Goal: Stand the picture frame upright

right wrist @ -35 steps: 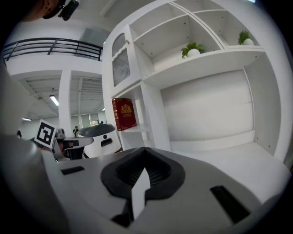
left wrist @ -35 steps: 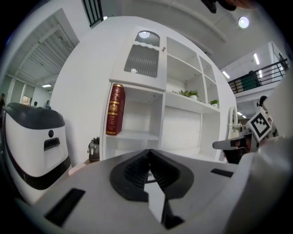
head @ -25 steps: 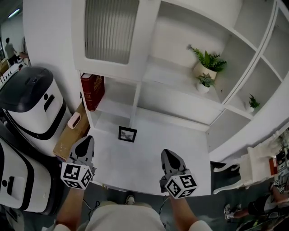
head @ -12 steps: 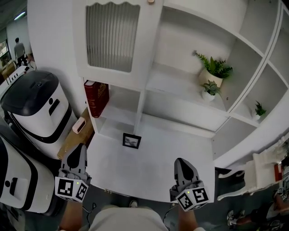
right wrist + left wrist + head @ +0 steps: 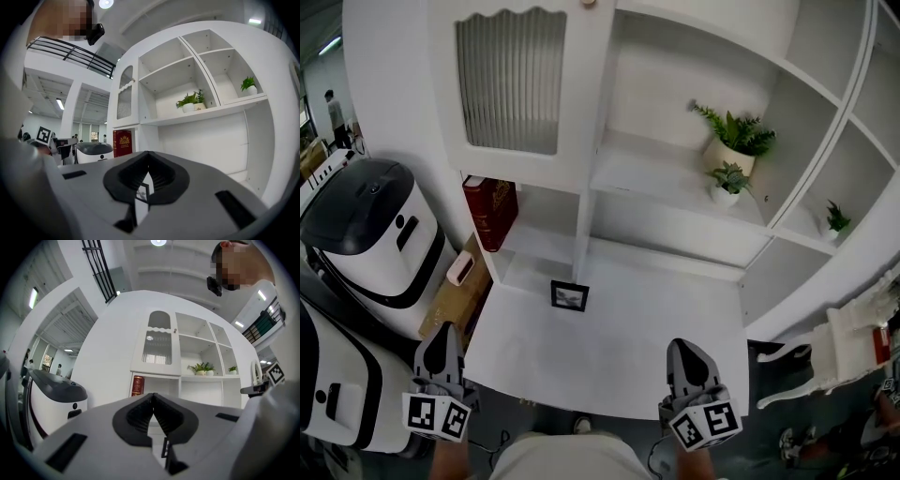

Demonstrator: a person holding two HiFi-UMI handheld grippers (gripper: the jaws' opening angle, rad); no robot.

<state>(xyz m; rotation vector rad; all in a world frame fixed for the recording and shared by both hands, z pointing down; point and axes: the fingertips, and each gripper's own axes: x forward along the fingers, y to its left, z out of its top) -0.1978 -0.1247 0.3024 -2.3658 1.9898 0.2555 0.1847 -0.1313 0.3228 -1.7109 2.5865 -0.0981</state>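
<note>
No word, number or brand can be read anywhere. The dark red hardback book point(image 5: 492, 211), standing in a lower left compartment of the tall white shelf unit point(image 5: 675, 178), bears a gold crest, and any lettering with it is too small to read. In front of the unit, the white cube point(image 5: 436, 415) on the left gripper point(image 5: 442, 330) and the white cube point(image 5: 703, 425) on the right gripper point(image 5: 682, 345) carry black square marker patterns, not letters.

Looks like an open lab or demo hall staged with a home corner: tall white wooden shelf unit point(image 5: 647, 178) holding small green potted plants point(image 5: 736, 131) and red hardback book point(image 5: 490, 211), beside bulky white-and-black rounded machines point(image 5: 375, 225), below black-railed mezzanine point(image 5: 70, 54).
</note>
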